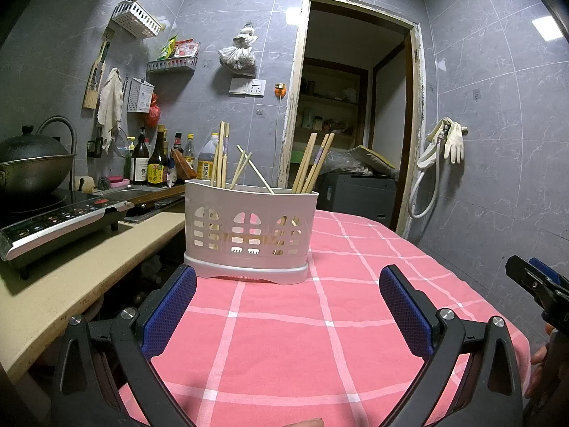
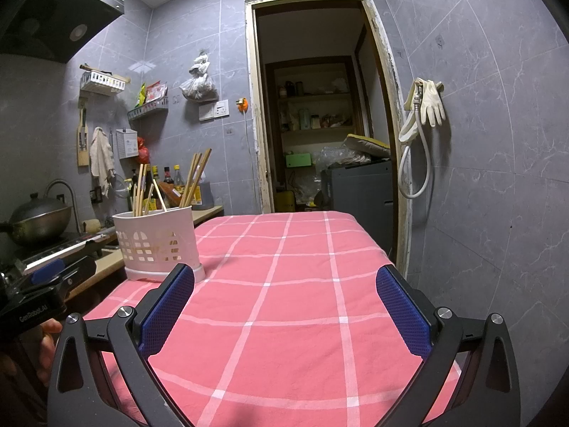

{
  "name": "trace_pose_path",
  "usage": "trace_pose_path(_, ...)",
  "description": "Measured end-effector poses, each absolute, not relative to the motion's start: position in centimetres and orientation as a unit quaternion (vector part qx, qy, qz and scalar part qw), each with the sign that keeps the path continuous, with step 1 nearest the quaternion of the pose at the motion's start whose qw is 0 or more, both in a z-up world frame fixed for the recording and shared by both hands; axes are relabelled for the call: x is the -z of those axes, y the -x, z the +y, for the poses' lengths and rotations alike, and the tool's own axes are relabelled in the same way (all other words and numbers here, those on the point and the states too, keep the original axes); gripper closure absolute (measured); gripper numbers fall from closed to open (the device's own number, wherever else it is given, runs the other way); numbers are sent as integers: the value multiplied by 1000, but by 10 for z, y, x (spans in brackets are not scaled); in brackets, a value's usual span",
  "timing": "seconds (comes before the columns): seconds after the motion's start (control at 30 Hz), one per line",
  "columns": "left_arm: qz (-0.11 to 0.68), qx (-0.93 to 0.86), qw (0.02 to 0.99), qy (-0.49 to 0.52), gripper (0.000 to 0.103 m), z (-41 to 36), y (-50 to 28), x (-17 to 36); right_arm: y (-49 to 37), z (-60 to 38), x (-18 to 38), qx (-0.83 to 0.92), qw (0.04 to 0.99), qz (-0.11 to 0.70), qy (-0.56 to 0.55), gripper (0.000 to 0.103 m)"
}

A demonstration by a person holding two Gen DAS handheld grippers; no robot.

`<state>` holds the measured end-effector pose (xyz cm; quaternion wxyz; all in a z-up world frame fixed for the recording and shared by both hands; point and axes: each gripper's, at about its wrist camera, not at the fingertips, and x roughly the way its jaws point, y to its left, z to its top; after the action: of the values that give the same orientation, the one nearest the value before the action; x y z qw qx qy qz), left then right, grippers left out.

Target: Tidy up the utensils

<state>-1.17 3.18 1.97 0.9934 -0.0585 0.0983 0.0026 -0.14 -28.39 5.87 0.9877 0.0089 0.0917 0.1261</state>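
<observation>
- A table covered in a pink checked cloth (image 1: 320,338) fills the lower half of both wrist views. As far as either view shows, no loose utensil lies on the cloth.
- A white slotted utensil holder (image 1: 250,229) stands upright on the cloth near its far left corner. In the left wrist view it sits at about 12 o'clock, just beyond the fingertips; in the right wrist view it sits at about 10 o'clock.
- Wooden chopsticks (image 1: 313,163) stand in the holder in three loose clusters: left, middle and right. They lean at different angles. Whether the clusters sit in separate compartments cannot be told.
- The left gripper (image 1: 288,306) hovers low over the cloth with its jaws spread wide and nothing between the blue pads.
- The right gripper (image 2: 284,306) also hovers over the cloth, jaws spread wide and empty, pointing toward the doorway.
- Judgement: the task looks finished or nearly so, since every visible chopstick is already in the holder. At most, straightening the leaning sticks remains.
- Only the left wrist view shows the holder head on, with sticks visible through its slots, plus the induction cooker (image 1: 60,220) on the counter at 9 o'clock.
- Only the right wrist view shows the full right side of the cloth and the range hood (image 2: 60,10) at 11 o'clock.
</observation>
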Motion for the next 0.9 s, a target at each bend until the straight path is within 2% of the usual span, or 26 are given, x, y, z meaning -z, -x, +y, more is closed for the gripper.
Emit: trace_pose_path(0.9,93,-18,994,55,2,35,14,-18,1,-284,-59,-126,988,92,-10,0)
